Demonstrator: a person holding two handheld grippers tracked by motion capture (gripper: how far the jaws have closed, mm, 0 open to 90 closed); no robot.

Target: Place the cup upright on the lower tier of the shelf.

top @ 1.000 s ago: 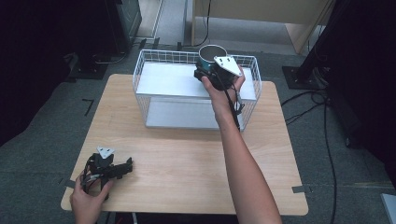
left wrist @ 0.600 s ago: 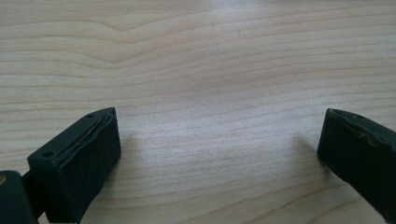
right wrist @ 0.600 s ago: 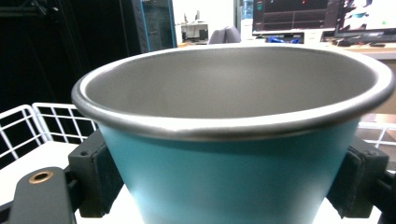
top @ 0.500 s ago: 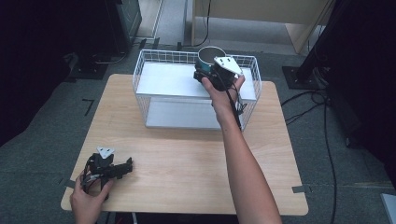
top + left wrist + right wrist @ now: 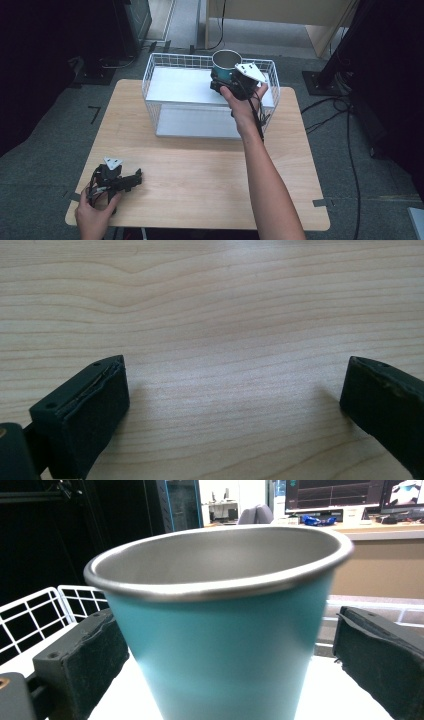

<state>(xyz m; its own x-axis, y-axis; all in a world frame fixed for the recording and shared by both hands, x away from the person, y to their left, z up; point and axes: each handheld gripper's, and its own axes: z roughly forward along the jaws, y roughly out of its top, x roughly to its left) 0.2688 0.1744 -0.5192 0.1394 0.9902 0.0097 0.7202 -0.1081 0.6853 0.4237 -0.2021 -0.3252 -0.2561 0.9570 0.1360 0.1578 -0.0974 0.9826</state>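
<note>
The right tool [image 5: 226, 82] is raised over the far right part of the bench [image 5: 210, 175], above the white wire basket [image 5: 165, 75] that stands along the far edge. Between its two black jaws sits a teal cup [image 5: 225, 64] with a bare metal rim and a grey inside, upright and leaning a little. In the right gripper view the cup [image 5: 220, 630] takes up the gap between the jaws; the left pad presses against its wall, while the right pad stands just beside it, and whether that one touches cannot be told. The jaws are set wide, about the width of the cup's lower body. The grey three-cornered plate [image 5: 250, 72] rides on top of the tool, and the right hand [image 5: 245, 102] grips it from behind, the forearm reaching in from the near edge.

The basket holds a white tray or liner [image 5: 185, 85] across its floor (its front wall drops toward the middle of the bench).

The left tool [image 5: 131, 180] lies low at the near left corner of the bench, held by the left hand [image 5: 95, 212]. In the left gripper view its jaws [image 5: 230, 405] stand wide apart with nothing between them, only the pale wood grain of the bench [image 5: 225, 315] right under them.
</note>
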